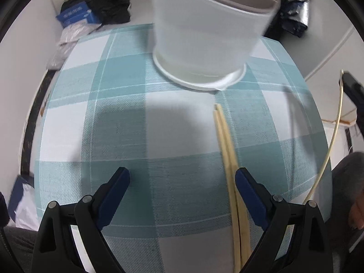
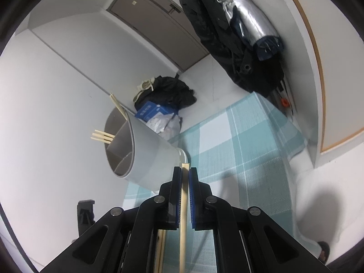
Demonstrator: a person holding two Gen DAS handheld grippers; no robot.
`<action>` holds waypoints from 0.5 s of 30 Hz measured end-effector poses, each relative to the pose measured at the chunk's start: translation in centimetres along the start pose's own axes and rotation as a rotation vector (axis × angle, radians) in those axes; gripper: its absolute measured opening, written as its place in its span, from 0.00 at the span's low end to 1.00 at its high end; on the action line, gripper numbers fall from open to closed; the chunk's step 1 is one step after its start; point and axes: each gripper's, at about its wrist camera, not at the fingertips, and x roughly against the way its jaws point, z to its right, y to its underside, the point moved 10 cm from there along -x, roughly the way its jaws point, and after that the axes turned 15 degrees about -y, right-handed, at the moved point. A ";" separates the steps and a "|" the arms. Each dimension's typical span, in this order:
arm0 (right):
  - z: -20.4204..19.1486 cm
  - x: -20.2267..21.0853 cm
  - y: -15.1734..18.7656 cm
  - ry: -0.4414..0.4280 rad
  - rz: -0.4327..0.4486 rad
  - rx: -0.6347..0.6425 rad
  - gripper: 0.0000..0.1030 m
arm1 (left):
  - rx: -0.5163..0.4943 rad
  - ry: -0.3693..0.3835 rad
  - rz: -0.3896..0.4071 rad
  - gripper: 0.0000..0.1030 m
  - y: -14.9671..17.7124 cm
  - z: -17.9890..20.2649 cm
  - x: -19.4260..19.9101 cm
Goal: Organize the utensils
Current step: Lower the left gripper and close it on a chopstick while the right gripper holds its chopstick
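Pale bamboo is what we hold in the right gripper (image 2: 185,173): a single chopstick (image 2: 183,216) sits clamped between its blue pads, its long axis running straight along the fingers, the squared tip poking just past them toward the utensil holder (image 2: 145,157). A second pale stick shows below the jaws in the right wrist view, but we cannot tell what it rests on.

We take the utensil holder as our landmark. It is a grey-white plastic tub with inner dividers, standing on a white base on the teal-and-white checked cloth (image 1: 113,113). Seen from the right wrist, four chopstick ends (image 2: 103,135) jut out over its rim; one pair (image 2: 118,107) leans up and away from us at the far side of the rim, the others lie nearly level across the opening, pointing left in that view.

On the cloth just short of the holder's base, we see a pair of chopsticks (image 1: 224,141) lying side by side and touching. Their long axis runs from the holder back toward the left gripper (image 1: 182,177), tips aimed at the base but stopping short of it.

Our left gripper hangs over the cloth with its fingers wide apart and nothing between the pads; the pair on the cloth passes just inside its right finger (image 1: 248,188).

Beyond the holder, dark clothes and a blue box (image 1: 76,13) lie heaped.
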 end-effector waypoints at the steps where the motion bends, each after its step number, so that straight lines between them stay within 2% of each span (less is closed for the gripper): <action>1: 0.0 0.0 0.0 -0.003 0.002 -0.002 0.05 | -0.014 -0.019 0.007 0.89 -0.1 0.2 0.0; 6: 0.0 0.5 -0.2 -0.002 0.016 0.004 0.05 | -0.026 -0.032 -0.006 0.89 0.1 0.3 -0.1; 15: -0.5 1.1 -0.4 -0.002 0.026 0.028 0.05 | 0.063 -0.058 -0.011 0.89 0.1 -1.2 -0.5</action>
